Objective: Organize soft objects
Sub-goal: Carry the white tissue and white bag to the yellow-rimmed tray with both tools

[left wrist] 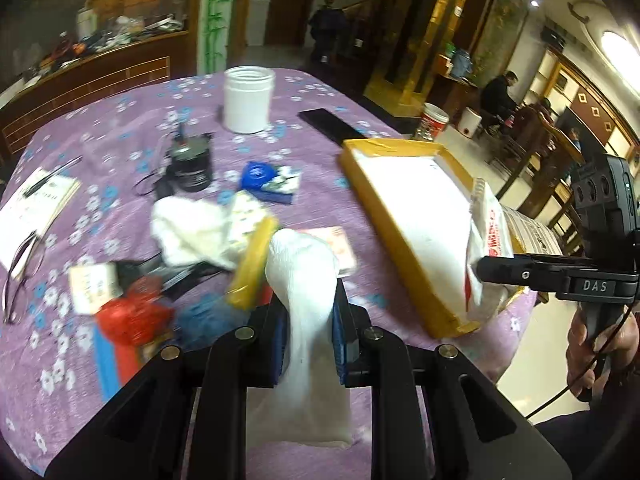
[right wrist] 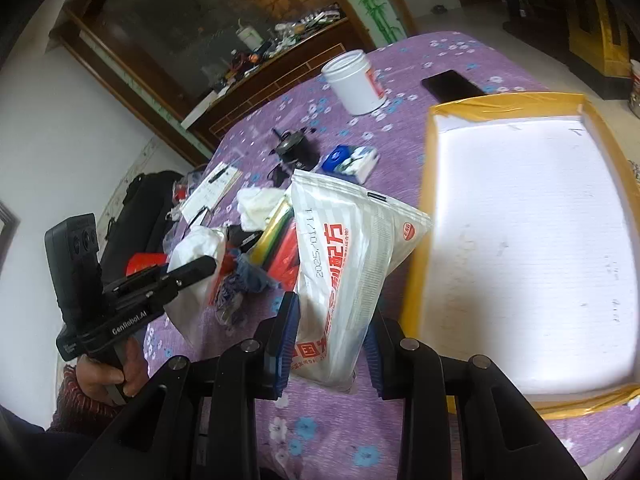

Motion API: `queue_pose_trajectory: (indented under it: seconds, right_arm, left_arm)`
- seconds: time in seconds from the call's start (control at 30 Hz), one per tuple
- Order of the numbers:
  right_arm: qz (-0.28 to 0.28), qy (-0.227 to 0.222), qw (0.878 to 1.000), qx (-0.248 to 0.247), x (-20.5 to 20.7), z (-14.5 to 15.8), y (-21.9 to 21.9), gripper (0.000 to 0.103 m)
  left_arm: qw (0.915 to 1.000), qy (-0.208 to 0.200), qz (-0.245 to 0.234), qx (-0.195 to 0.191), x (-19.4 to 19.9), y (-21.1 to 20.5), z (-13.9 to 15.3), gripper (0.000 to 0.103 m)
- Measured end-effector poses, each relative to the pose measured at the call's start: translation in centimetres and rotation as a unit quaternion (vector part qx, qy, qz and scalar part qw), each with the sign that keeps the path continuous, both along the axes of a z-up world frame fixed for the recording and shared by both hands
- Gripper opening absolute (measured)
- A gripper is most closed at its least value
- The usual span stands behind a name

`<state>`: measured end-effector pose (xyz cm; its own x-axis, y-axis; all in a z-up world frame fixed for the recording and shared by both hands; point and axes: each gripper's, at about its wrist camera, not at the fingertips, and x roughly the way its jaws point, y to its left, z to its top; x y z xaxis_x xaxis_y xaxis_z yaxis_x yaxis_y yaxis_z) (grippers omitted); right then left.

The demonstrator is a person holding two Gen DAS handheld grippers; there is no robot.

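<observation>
Purple table point(left wrist: 120, 128): left gripper point(left wrist: 310, 320) clamps sock point(left wrist: 300, 264), right gripper point(right wrist: 330, 344) clamps bag point(right wrist: 344, 248); carry both toward tray point(right wrist: 440, 220) at two o'clock, keeping grips firm.

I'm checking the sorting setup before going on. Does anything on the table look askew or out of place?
Yes. The yellow-rimmed tray sits skewed at the table's edge, one corner past it. It holds nothing yet, while cloths, packets and other items lie heaped on the purple tablecloth. The white sock and white packet are held in the grippers.
</observation>
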<state>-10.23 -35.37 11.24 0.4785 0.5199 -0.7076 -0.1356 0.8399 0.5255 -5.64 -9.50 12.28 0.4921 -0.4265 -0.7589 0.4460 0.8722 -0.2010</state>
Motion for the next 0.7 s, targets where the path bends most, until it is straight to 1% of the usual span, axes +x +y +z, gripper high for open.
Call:
queue_pose_trajectory:
  seconds: [0.13, 0.4, 0.5, 0.7]
  right_arm:
    - [-0.015, -0.003, 1.000, 0.008, -0.2, 0.0, -2.2, 0.031]
    - [-0.047, -0.009, 0.999, 0.019, -0.6, 0.1, -6.6, 0.031]
    - [-0.058, -0.007, 0.998, 0.022, -0.4, -0.1, -8.3, 0.031]
    - [-0.076, -0.001, 0.997, 0.012, 0.5, -0.4, -11.1, 0.032]
  left_arm:
    - [0.9997, 0.001, -0.023, -0.005, 0.5, -3.2, 0.9, 0.016]
    - [0.9982, 0.002, -0.059, 0.002, 1.6, -8.8, 1.7, 0.016]
    - [0.9978, 0.007, -0.067, -0.001, 2.4, -10.5, 1.7, 0.016]
    - [0.9972, 0.024, -0.071, -0.006, 4.4, -14.1, 1.1, 0.016]
